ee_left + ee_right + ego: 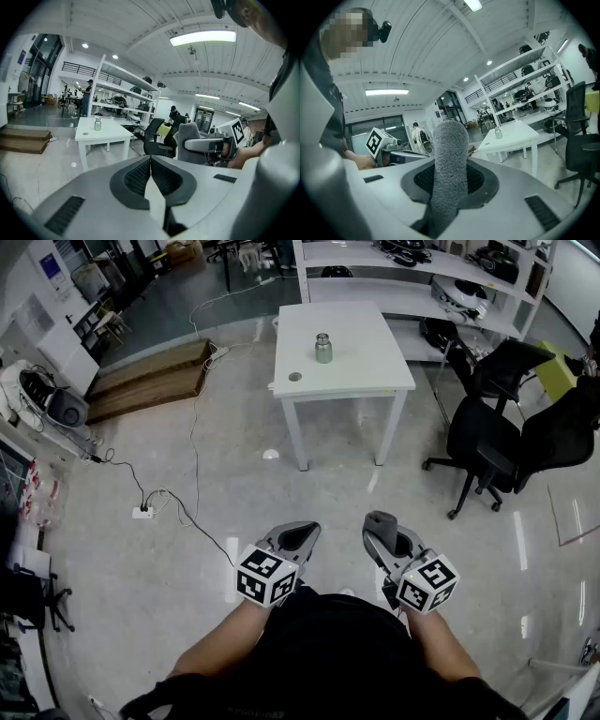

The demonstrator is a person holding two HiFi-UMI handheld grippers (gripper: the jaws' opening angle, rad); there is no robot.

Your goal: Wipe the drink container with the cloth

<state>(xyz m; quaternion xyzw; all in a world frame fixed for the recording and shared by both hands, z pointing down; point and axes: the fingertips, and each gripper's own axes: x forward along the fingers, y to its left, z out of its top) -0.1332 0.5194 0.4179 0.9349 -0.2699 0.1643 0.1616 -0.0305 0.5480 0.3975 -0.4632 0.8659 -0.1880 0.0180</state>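
You are at the approach step, and no wiping has begun. Your right gripper (388, 540) is clamped on the cloth (450, 159), a grey roll that stands up out of the jaws. Your left gripper (298, 534) has its jaws pressed together with nothing between them. You hold both close in front of your body, over bare floor.

The container (323, 348), a small metal flask, stands upright at your 12 o'clock, well apart from both grippers, near the middle of the white worktop (370, 343). A small round disc (295, 377) lies on the worktop at about the flask's 7 o'clock, apart from it. I cannot tell what it is.

The next move, as I judge it, is to walk up to the worktop's near edge. Mind the cable (192, 427) on the floor at your 10 o'clock and the black chairs (487, 432) at your 2 o'clock.

Once you are in reach, you will likely need to part the left jaws and steady the flask with them, since it looks light enough to tip under a sideways rub. Then bring the cloth against its wall.
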